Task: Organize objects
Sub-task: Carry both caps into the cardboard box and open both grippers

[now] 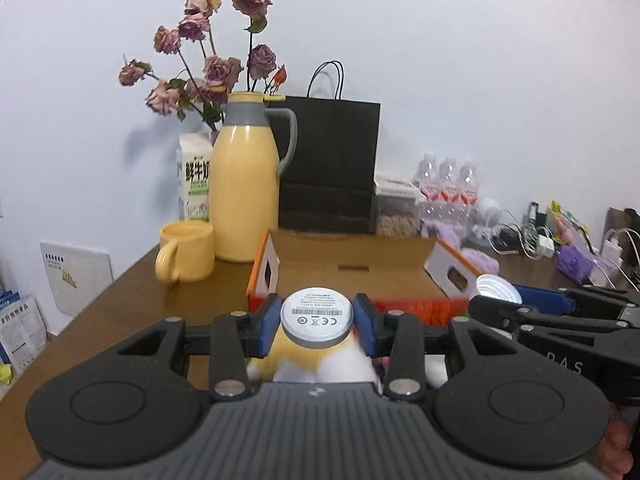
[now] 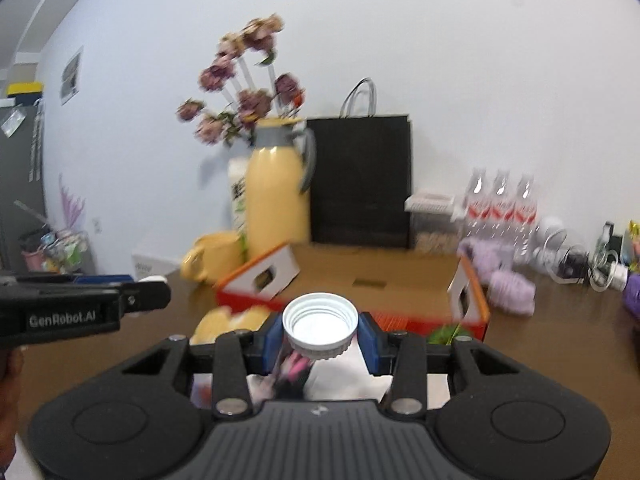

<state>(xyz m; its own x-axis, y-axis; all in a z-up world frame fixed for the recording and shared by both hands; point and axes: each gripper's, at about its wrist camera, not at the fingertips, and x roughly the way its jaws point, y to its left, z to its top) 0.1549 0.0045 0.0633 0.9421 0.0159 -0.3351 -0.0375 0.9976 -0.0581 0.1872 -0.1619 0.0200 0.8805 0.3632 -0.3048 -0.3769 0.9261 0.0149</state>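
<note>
My left gripper [image 1: 317, 322] is shut on a grey round puck with a white label [image 1: 317, 316], held in front of an open orange-and-white cardboard box [image 1: 360, 270]. My right gripper [image 2: 320, 330] is shut on a white threaded bottle cap [image 2: 320, 326], held in front of the same box [image 2: 376, 280]. The right gripper [image 1: 520, 304] with its cap shows at the right of the left wrist view. The left gripper [image 2: 148, 294] shows at the left of the right wrist view. A yellow and white object lies blurred under both grippers.
On the brown table [image 1: 132, 292] behind the box stand a yellow mug [image 1: 186, 250], a yellow thermos jug [image 1: 244, 184], a milk carton [image 1: 194, 178], dried roses, a black paper bag [image 1: 332, 164] and water bottles [image 1: 448, 184]. Purple yarn and cables lie at the right.
</note>
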